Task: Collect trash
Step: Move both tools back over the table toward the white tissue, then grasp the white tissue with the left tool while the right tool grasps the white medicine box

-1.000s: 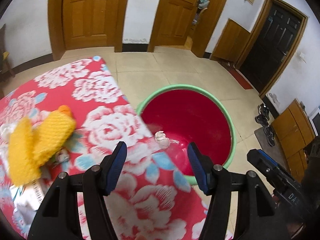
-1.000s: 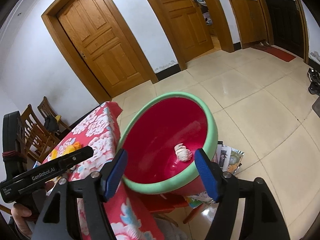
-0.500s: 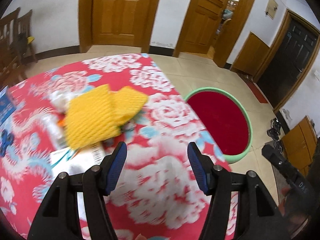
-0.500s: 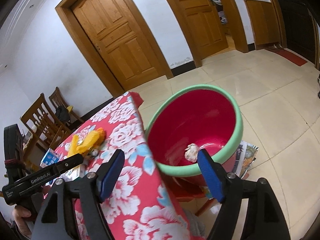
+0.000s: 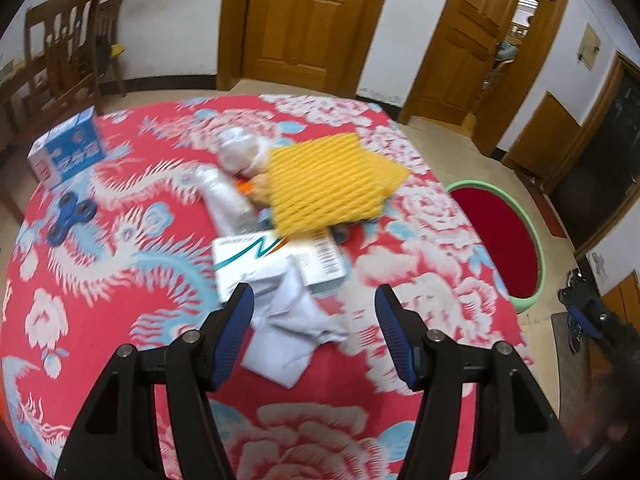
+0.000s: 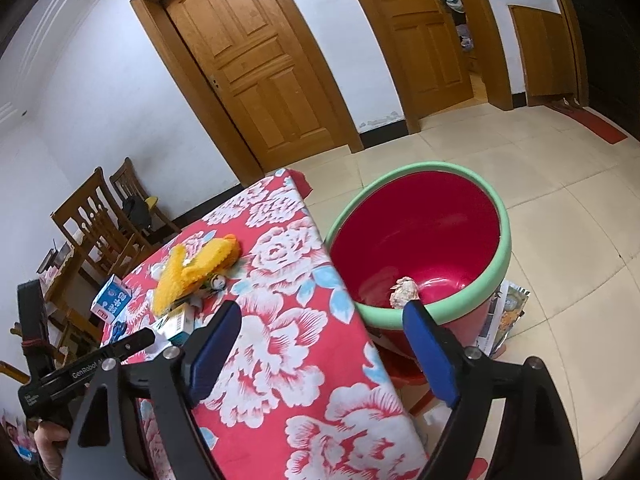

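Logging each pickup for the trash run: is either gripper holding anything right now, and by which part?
Nothing is held. The left gripper is open above the crumpled white paper; the right gripper is open, empty, beside the red basin.

On my flowered table I count one yellow foam net, one crumpled white paper, one flat white carton, one clear plastic bag, one blue-and-white box and one blue fidget spinner. Beside the table stands one red basin with a green rim, and inside it I count one crumpled wad. I see two wooden chairs and two wooden doors along the wall.
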`<control>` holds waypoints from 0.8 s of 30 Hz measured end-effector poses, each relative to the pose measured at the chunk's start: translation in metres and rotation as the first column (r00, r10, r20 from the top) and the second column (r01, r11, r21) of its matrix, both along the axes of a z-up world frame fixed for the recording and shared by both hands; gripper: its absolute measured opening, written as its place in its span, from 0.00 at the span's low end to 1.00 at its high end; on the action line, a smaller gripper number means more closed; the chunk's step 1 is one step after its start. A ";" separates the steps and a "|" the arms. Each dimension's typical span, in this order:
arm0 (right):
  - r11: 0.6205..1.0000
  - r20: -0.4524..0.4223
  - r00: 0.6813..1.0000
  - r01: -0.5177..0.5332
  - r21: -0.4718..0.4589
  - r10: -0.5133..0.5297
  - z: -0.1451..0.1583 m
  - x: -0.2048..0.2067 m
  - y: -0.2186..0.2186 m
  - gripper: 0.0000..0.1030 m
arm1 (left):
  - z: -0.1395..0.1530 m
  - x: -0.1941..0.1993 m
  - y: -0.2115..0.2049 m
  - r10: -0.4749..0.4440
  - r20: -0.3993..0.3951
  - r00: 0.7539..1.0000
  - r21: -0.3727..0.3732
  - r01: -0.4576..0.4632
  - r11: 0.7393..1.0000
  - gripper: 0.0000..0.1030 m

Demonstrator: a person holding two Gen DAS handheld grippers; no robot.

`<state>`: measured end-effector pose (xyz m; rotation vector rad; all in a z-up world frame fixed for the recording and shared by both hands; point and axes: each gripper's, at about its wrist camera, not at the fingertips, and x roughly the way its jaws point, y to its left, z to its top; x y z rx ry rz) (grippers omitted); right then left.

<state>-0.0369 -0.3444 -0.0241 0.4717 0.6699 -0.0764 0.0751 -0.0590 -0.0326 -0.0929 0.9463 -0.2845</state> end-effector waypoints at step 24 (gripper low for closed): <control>0.999 -0.044 0.998 -0.053 0.006 0.053 -0.011 0.011 0.019 0.84 | -0.039 0.001 0.005 0.010 -0.070 0.997 -0.044 -0.013 0.999 0.38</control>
